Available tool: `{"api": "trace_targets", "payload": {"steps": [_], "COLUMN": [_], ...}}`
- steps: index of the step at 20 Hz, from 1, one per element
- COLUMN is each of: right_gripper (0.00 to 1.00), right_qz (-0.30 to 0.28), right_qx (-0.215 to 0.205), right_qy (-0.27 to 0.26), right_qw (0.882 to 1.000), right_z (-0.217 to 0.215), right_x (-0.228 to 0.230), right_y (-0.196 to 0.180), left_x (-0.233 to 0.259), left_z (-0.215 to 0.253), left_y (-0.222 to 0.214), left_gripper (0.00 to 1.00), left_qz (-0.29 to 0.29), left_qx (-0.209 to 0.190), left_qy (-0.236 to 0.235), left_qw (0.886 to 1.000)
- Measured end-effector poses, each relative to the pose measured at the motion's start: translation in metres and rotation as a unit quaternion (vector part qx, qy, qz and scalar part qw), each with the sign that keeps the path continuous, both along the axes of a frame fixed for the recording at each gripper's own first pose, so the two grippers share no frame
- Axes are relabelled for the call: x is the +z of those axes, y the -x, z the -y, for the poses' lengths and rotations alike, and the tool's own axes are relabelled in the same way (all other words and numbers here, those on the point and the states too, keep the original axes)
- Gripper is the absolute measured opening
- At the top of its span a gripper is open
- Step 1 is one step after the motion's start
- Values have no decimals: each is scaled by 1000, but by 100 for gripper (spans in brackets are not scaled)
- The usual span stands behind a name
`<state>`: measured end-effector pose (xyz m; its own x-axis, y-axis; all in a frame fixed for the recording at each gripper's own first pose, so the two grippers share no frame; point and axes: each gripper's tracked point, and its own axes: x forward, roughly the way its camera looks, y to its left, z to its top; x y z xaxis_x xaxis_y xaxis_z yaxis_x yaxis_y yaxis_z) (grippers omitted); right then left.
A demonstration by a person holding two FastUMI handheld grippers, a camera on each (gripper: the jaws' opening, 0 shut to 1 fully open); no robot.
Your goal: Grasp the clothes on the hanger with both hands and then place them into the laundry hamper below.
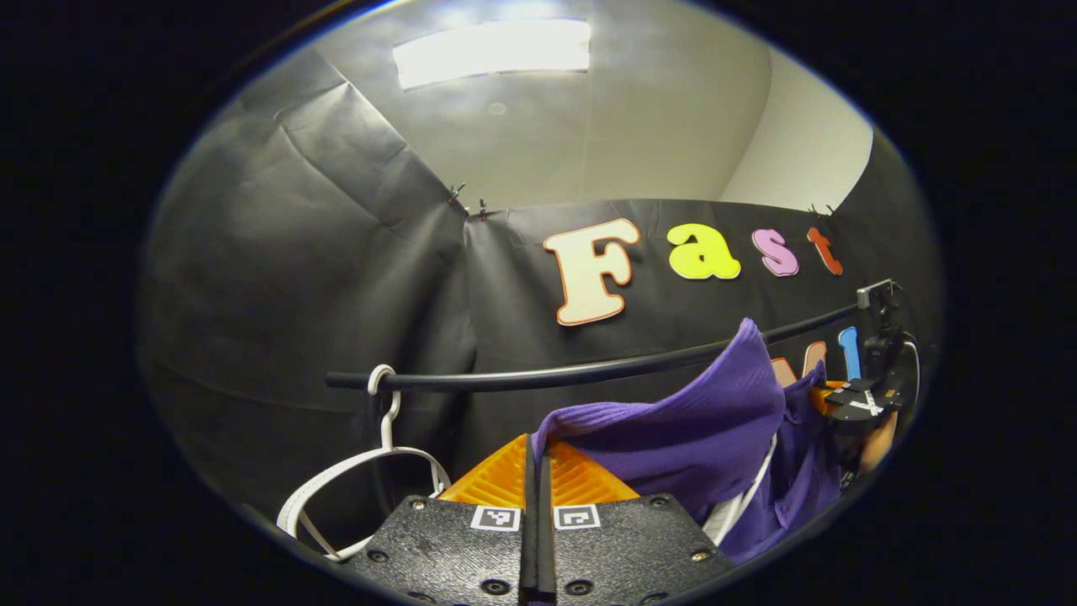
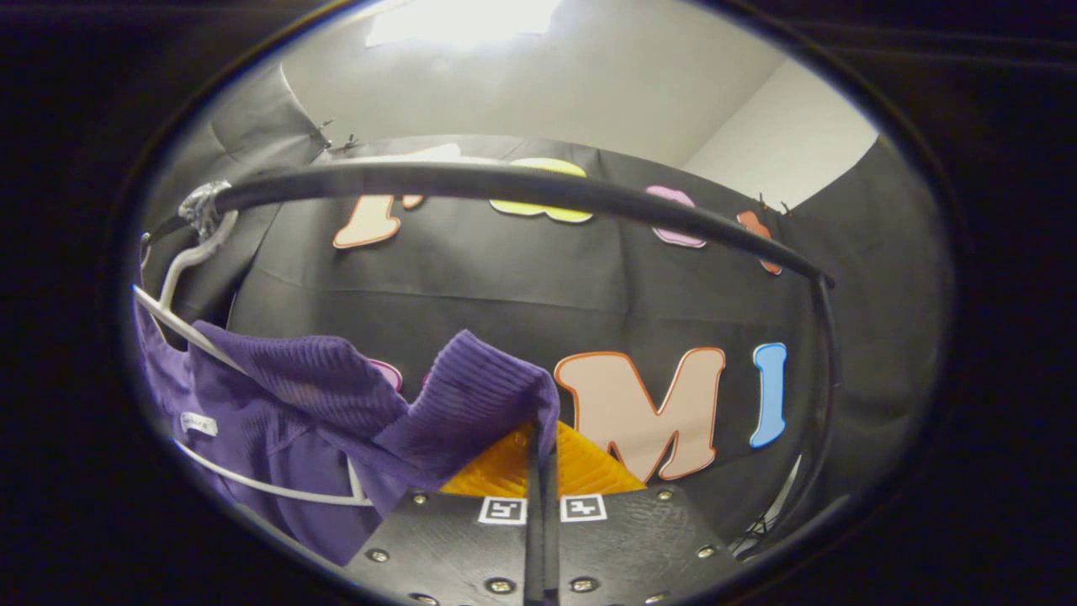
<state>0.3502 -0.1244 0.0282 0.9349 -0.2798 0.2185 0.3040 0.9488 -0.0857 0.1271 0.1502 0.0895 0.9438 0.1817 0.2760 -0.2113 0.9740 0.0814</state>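
Observation:
A purple knit garment (image 1: 715, 421) hangs below the black rail (image 1: 589, 370), still partly draped on a white hanger (image 1: 751, 492). My left gripper (image 1: 536, 467) is shut on one edge of the cloth, pulling it up into a fold. At the far right of the left gripper view, my right gripper (image 1: 858, 404) and the hand behind it sit against the garment's other side. In the right gripper view, the right gripper (image 2: 543, 459) is shut on a raised fold of the purple garment (image 2: 336, 396), which still hangs over the white hanger (image 2: 193, 337).
An empty white hanger (image 1: 370, 463) hangs on the rail to the left of the garment. The black rail (image 2: 505, 181) arches close above the right gripper and bends down into a post (image 2: 829, 362) at the right. Black cloth walls stand behind.

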Motion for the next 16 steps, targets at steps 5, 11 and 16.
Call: {"api": "trace_targets", "payload": {"steps": [5,11,16], "right_gripper": [0,0,0], "right_qz": [-37,-83,-119], "right_qx": [-5,8,16], "right_qy": [-3,-13,-35], "right_qw": [999,996,992], "right_z": [6,-8,-16], "right_x": [-38,-87,-131], "right_y": [-27,-45,-48], "left_x": [-32,-81,-108], "left_z": [-16,-12,-17], "left_y": [-17,-26,-19], "left_gripper": [0,0,0], "left_qz": [-30,-67,-86], "left_qx": [1,-26,-33], "left_qy": [24,61,87], "left_qw": [999,996,992]}}
